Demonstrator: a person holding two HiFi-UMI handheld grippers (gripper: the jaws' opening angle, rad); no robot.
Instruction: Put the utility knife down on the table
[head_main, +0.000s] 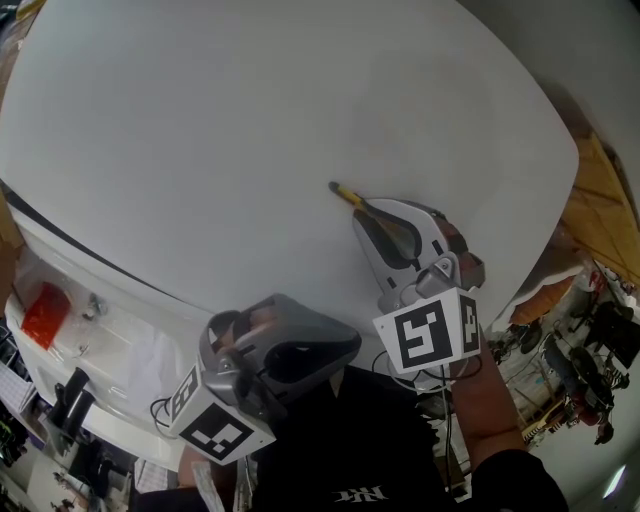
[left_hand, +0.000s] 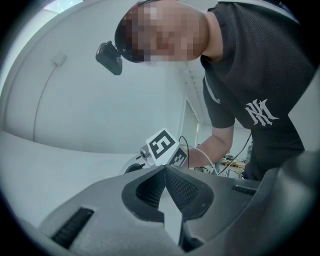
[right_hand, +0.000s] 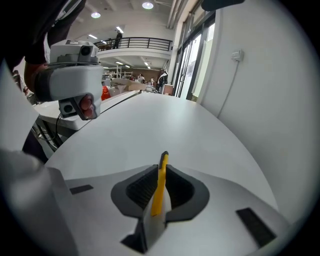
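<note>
A slim yellow utility knife with a dark tip is clamped between the jaws of my right gripper, which is shut on it. In the head view the knife sticks out past the right gripper over the white table, close above its surface. My left gripper hangs at the table's near edge, tilted upward; its jaws meet with nothing between them. It points at the person's dark shirt and the right gripper's marker cube.
The round white table spreads wide ahead of the knife. A white shelf with a red box stands at the lower left. Wooden flooring and clutter lie to the right beyond the table edge.
</note>
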